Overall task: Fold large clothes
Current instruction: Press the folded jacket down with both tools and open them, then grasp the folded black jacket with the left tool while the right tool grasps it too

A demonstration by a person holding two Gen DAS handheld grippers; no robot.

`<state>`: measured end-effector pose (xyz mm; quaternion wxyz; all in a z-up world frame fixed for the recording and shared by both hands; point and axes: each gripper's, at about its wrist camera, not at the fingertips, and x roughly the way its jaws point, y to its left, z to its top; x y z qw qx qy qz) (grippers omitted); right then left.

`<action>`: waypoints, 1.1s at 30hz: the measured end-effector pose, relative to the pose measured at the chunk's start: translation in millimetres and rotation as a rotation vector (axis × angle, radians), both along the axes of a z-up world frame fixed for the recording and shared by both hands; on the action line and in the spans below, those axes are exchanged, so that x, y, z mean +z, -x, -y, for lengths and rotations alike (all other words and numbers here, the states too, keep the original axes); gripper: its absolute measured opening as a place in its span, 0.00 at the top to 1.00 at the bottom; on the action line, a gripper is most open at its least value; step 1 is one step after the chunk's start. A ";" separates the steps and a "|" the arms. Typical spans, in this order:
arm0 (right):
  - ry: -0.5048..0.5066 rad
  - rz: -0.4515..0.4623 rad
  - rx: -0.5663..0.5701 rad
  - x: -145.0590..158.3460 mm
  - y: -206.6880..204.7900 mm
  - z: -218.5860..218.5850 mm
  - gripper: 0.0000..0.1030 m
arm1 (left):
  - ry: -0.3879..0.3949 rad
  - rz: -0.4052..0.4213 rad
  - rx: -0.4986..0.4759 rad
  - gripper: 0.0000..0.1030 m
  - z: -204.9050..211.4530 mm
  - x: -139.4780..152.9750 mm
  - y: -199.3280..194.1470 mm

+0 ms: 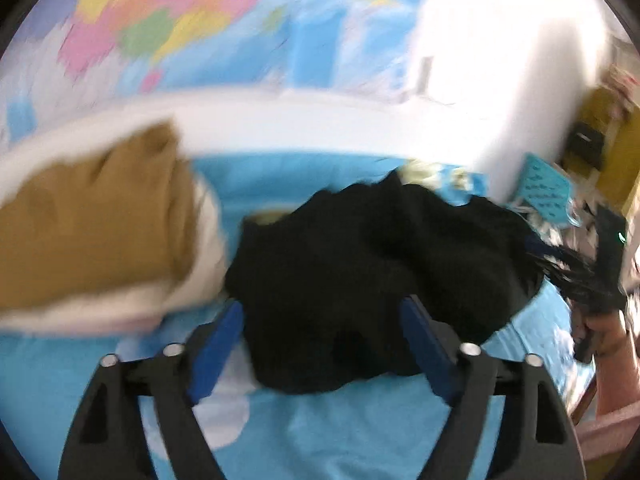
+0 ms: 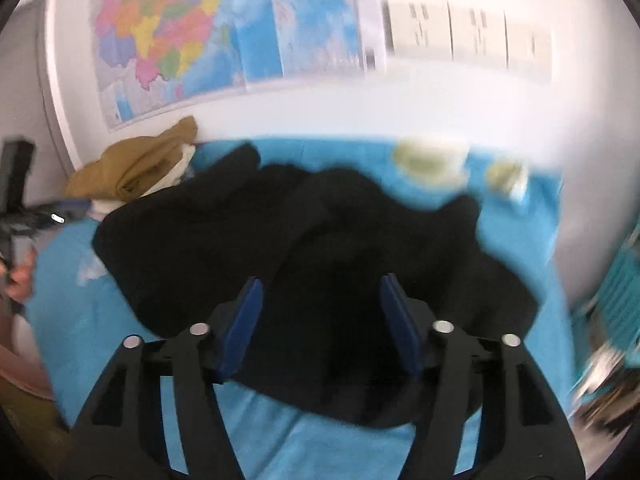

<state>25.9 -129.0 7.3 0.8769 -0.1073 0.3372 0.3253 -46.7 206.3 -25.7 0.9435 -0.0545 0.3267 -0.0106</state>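
The left gripper (image 1: 324,312) has its blue pads spread wide, and the near edge of the black garment (image 1: 372,264) lies between them without either pad pressing on it, so the jaws are released and nothing is held. The right gripper (image 2: 320,292) is much the same: its two blue pads stand well apart over the near part of the same black garment (image 2: 304,248), with dark cloth filling the gap, and the pads do not pinch it as far as the blur lets me see.

The garment is a rumpled heap in the middle of a bright blue bedsheet (image 1: 340,432), bunched and creased rather than flat, its far edge reaching toward the wall. To the left of it, near the back corner, sits a pile of mustard-brown clothing (image 2: 136,168) with something white tucked under it; from the left wrist view that pile (image 1: 92,232) looks large and sits just beside the black heap.

Further back on the sheet lie two pale yellowish-white items (image 2: 432,160), too blurred to make out. On the white wall behind hangs a colourful map (image 2: 168,32), and beside it a row of white sheets (image 2: 468,36). At the right edge of the left wrist view a person's hand (image 1: 608,336) grips the other tool's handle.
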 end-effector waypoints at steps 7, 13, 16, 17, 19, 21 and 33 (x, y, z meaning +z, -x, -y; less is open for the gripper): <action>0.184 -0.027 -0.028 -37.4 -23.8 -13.6 0.68 | -0.192 -0.138 -0.052 0.28 38.7 -54.0 -66.2; 0.080 0.051 -0.206 1.4 -41.6 32.3 1.00 | -0.028 -0.130 -0.020 0.74 2.4 -37.6 -88.0; -0.045 -0.012 -0.300 12.6 -60.7 70.9 1.00 | 0.114 -0.141 -0.022 0.74 -18.1 -37.6 -84.2; -0.069 -0.039 -0.290 11.3 -62.5 74.7 0.99 | 0.142 -0.156 -0.029 0.70 -16.5 -39.6 -85.1; -0.062 -0.075 -0.176 9.3 -53.8 61.3 0.98 | 0.110 -0.178 -0.025 0.61 -10.6 -43.4 -80.8; -0.042 -0.059 -0.085 10.2 -42.7 41.2 0.78 | 0.033 -0.133 -0.034 0.55 2.1 -34.5 -71.7; 0.176 -0.043 0.053 -25.4 -46.3 -17.8 0.97 | -0.035 -0.172 -0.080 0.78 18.4 -37.0 -105.9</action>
